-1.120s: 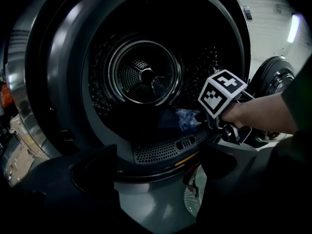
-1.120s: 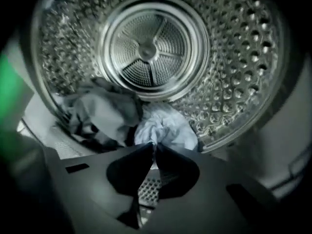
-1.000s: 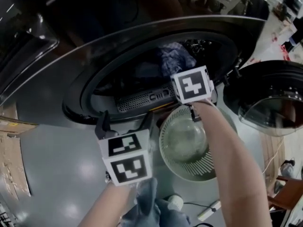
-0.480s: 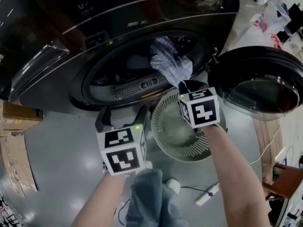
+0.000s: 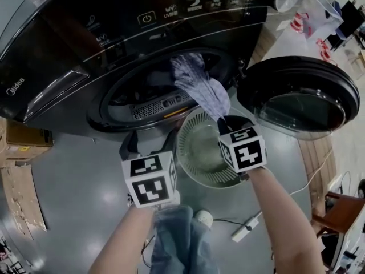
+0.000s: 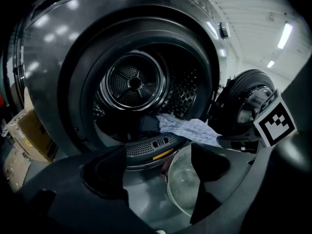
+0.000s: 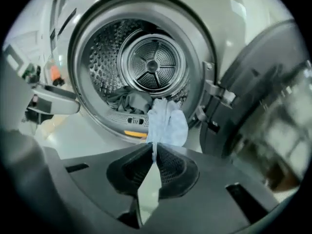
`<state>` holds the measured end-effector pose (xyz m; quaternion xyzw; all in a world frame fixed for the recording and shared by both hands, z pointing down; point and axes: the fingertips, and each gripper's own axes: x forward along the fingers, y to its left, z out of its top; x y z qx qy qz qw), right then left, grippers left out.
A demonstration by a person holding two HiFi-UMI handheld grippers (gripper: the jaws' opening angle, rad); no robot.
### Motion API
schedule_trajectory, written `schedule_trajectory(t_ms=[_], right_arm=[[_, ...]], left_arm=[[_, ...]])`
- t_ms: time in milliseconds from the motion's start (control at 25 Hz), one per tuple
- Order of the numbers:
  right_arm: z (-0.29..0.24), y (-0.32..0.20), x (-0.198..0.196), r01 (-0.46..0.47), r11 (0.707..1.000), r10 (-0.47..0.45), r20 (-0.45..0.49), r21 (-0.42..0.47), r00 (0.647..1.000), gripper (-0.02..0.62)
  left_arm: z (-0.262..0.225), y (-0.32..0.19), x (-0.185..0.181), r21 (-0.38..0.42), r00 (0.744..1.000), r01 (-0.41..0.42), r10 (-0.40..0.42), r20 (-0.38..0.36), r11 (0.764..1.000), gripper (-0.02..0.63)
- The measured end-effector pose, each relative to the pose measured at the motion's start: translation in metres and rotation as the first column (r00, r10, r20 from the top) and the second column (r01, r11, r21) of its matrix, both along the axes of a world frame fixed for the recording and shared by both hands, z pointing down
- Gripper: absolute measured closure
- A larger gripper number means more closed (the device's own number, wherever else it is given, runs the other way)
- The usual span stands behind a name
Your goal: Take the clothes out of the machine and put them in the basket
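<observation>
The dark front-loading machine (image 5: 114, 56) stands with its round door (image 5: 296, 96) swung open to the right. A pale blue patterned cloth (image 5: 197, 84) stretches from the drum mouth down to my right gripper (image 5: 224, 119), which is shut on its end above the round basket (image 5: 199, 153). In the right gripper view the cloth (image 7: 166, 121) is pinched between the pads (image 7: 163, 165), and darker clothes (image 7: 129, 101) lie in the drum. My left gripper (image 5: 151, 142) hangs left of the basket. Its jaws are closing, with nothing between them (image 6: 156, 167).
A cardboard box (image 5: 23, 144) sits on the floor left of the machine. A white power strip with a cable (image 5: 242, 230) lies behind the basket. The person's trouser leg (image 5: 182, 244) is below the grippers, and a wooden chair (image 5: 342, 210) stands at the far right.
Both grippers have drawn back from the drum mouth. The right one has dragged the blue cloth out over the basket. The left jaws have narrowed slightly.
</observation>
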<state>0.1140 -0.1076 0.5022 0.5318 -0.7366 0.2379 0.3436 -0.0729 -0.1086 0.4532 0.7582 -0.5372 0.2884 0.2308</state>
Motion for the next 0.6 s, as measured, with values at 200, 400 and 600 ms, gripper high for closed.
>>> schedule_trajectory(t_ms=[200, 400, 600], right_arm=[[-0.004, 0.034, -0.009, -0.007, 0.999, 0.008, 0.035, -0.042, 0.999, 0.569], [-0.001, 0.063, -0.006, -0.017, 0.995, 0.021, 0.031, -0.098, 0.999, 0.569], [0.009, 0.096, 0.006, -0.051, 0.979, 0.061, 0.043, -0.196, 0.997, 0.569]], left_arm=[[-0.004, 0.003, -0.001, -0.006, 1.0, -0.002, 0.001, -0.015, 1.0, 0.201], [0.0, 0.007, -0.008, -0.021, 1.0, -0.017, 0.017, 0.004, 1.0, 0.241], [0.002, 0.008, -0.011, -0.041, 1.0, 0.004, -0.004, 0.001, 0.999, 0.27]])
